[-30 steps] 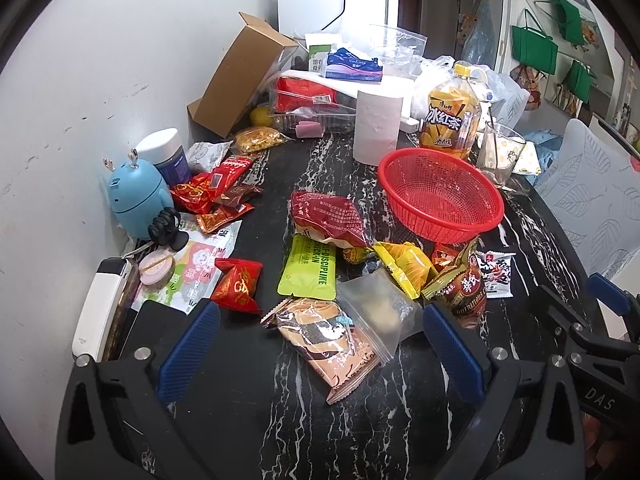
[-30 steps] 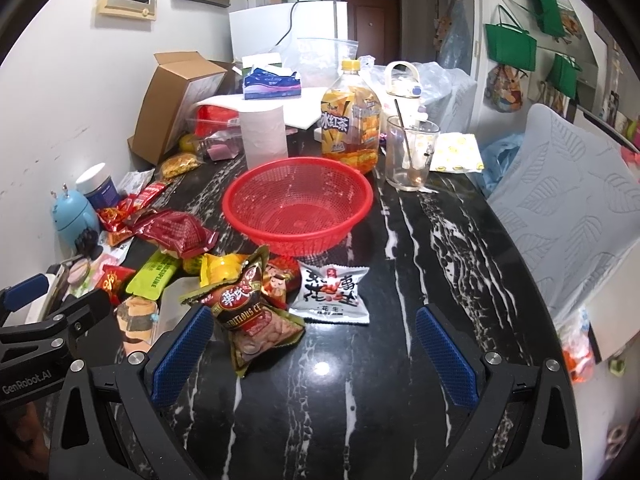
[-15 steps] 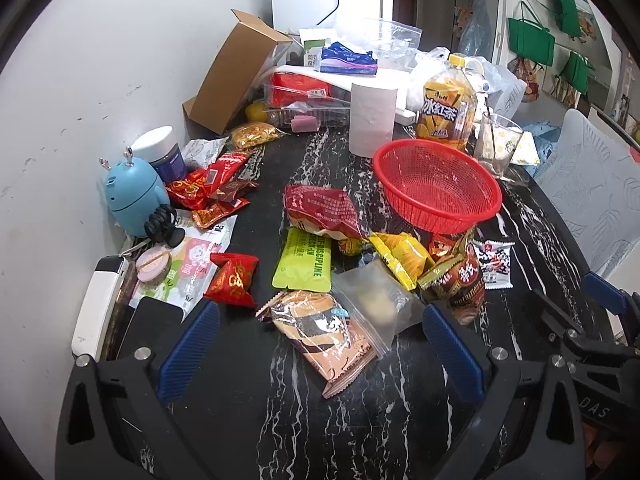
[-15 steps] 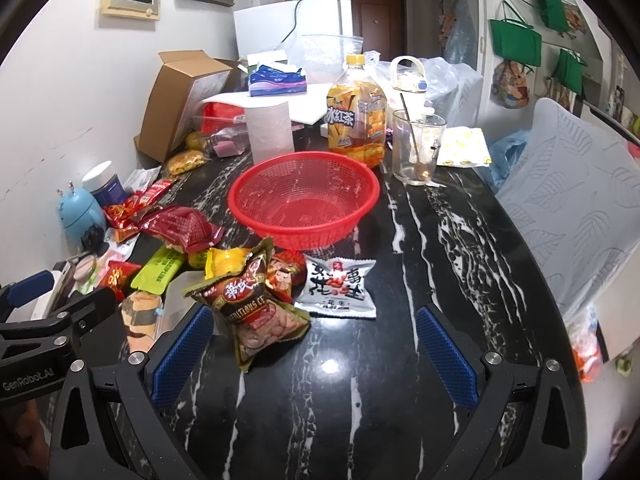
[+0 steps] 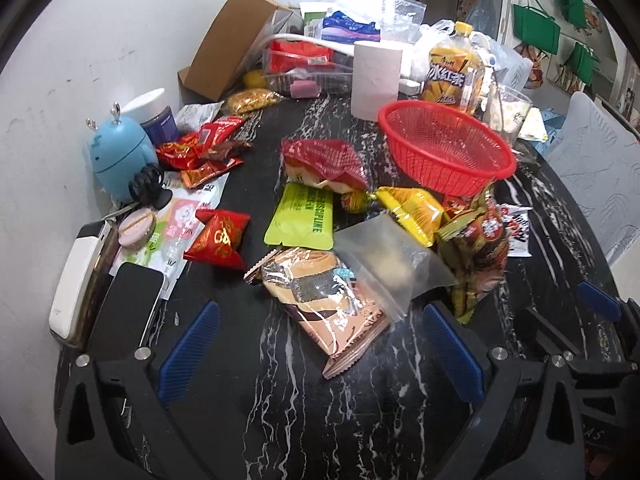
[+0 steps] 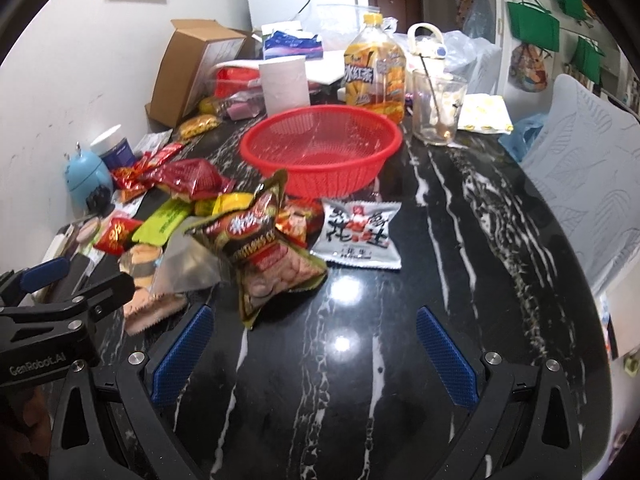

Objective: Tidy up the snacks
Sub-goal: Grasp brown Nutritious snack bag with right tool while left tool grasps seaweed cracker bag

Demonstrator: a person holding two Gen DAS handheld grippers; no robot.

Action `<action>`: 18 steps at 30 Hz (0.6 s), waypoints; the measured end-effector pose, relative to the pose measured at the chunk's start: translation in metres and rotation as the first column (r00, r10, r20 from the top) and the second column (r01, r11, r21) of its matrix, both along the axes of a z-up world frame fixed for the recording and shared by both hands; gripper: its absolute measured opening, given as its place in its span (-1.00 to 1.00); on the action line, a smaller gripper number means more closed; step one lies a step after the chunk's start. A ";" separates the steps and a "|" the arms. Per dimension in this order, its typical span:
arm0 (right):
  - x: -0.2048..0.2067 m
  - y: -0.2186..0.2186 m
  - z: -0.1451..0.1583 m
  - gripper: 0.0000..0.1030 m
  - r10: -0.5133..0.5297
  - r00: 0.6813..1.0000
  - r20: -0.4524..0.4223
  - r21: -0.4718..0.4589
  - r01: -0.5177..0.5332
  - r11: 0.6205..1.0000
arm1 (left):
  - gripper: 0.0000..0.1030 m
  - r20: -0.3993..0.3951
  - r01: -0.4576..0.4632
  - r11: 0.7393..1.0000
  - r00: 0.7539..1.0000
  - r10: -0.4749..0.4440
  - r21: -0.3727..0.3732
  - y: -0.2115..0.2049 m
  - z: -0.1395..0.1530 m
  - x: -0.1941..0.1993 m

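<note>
Nothing is sorted yet, judging by the layout: the red basket (image 6: 322,148) sits empty at the middle of the black marble table (image 6: 460,240), and every snack lies loose in front of it or to its left. Still to be gathered are the peanut bag (image 6: 266,248), the white packet (image 6: 360,236) just beside it, the green pouch (image 5: 306,216), the yellow packet (image 5: 412,212), the dark red bag (image 5: 324,160), the small red packet (image 5: 220,238) and the brown cookie pack (image 5: 324,304), which is partly under a clear zip bag (image 5: 396,260).

The packets look crinkly, light and glossy (likely slippery to pinch).

The left gripper (image 5: 320,346) hangs just short of the cookie pack, jaws spread wide, holding nothing. The right gripper (image 6: 312,356) is likewise wide apart and empty, near the peanut bag.
</note>
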State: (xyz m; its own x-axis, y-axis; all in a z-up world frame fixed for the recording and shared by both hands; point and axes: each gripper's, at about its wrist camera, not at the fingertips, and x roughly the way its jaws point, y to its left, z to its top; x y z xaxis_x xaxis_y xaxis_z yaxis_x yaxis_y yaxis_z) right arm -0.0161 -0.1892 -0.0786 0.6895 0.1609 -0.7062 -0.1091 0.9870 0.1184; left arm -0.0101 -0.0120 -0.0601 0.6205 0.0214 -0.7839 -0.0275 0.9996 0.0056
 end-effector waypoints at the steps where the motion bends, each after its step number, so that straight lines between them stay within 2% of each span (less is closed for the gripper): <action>1: 0.000 0.000 -0.002 0.99 0.002 1.000 -0.010 0.001 -0.002 1.000 | 0.99 -0.002 -0.003 1.000 1.000 0.003 0.002 0.000 -0.003 0.001; 5: 0.006 0.000 -0.009 0.99 0.007 1.000 -0.018 0.013 -0.007 1.000 | 0.99 -0.024 -0.006 1.000 1.000 0.006 -0.001 0.000 -0.013 0.010; 9: 0.012 -0.002 -0.008 0.99 0.015 1.000 0.015 0.041 -0.016 0.999 | 0.99 -0.055 -0.021 1.000 0.998 0.020 -0.003 0.002 -0.024 0.021; 18: 0.034 0.015 -0.008 0.99 0.107 0.993 0.053 -0.004 -0.107 0.994 | 0.99 -0.067 -0.042 0.999 0.997 0.041 -0.016 0.016 -0.035 0.037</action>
State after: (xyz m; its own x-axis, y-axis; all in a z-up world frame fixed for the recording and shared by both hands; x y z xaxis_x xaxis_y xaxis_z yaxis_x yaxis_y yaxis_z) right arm 0.0174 -0.1743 -0.0868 0.7046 0.2349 -0.6696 -0.2200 0.9694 0.1085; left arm 0.0274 0.0044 -0.0949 0.5658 0.0323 -0.8239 -0.0689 0.9976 -0.0082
